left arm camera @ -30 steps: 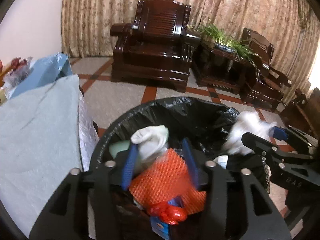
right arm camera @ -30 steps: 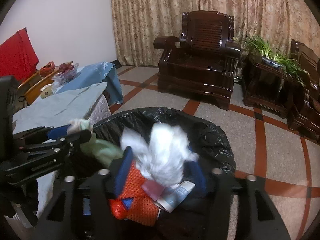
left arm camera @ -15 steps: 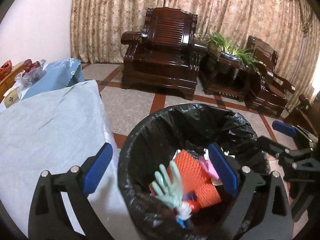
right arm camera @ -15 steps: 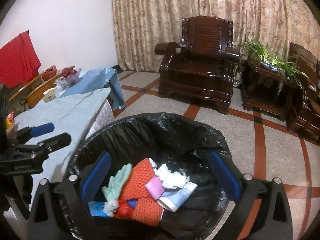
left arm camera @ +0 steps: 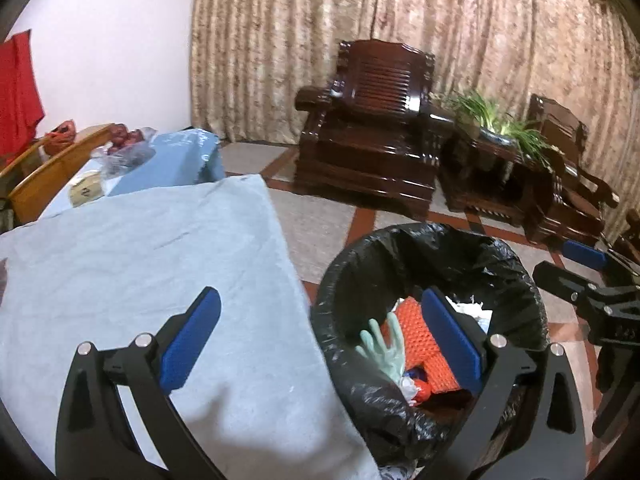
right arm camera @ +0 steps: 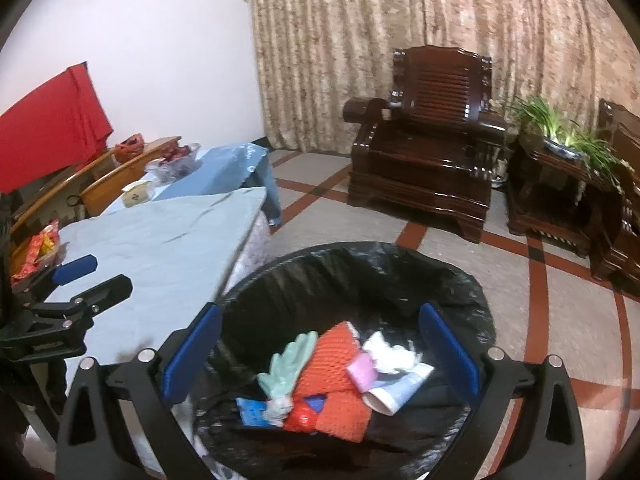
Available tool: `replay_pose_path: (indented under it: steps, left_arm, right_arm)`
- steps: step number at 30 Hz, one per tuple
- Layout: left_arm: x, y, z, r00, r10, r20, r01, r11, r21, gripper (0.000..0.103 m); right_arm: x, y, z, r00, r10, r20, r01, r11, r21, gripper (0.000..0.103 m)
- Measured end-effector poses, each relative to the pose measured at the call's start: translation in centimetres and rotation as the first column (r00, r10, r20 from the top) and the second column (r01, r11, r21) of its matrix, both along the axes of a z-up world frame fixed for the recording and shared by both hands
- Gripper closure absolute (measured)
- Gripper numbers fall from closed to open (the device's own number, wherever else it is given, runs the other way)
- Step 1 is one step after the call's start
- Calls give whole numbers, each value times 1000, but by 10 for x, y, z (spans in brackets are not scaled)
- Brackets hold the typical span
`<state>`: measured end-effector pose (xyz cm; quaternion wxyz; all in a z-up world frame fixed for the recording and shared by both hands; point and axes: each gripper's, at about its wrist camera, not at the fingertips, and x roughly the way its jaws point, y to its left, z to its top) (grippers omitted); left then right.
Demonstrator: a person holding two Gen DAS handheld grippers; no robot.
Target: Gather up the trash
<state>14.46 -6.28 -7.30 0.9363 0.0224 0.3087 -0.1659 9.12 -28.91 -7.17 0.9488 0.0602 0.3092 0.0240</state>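
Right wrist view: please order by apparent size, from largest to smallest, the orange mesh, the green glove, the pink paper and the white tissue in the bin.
1. orange mesh
2. green glove
3. white tissue
4. pink paper

The tissue and the pink paper look nearly alike; each is partly hidden, so their order is unsure.

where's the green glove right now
In the right wrist view the green glove lies inside the black-lined bin, at the pile's left, against the orange mesh.
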Motion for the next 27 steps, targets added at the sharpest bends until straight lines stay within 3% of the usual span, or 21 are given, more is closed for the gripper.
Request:
replay_pose_path:
  steps: [27]
  left_arm:
    - [-80, 52, 62, 986, 109, 127, -108, 994, -21, 6]
  right_arm:
    - [-40, 63, 57, 989, 128, 71, -126, 991, -37, 6]
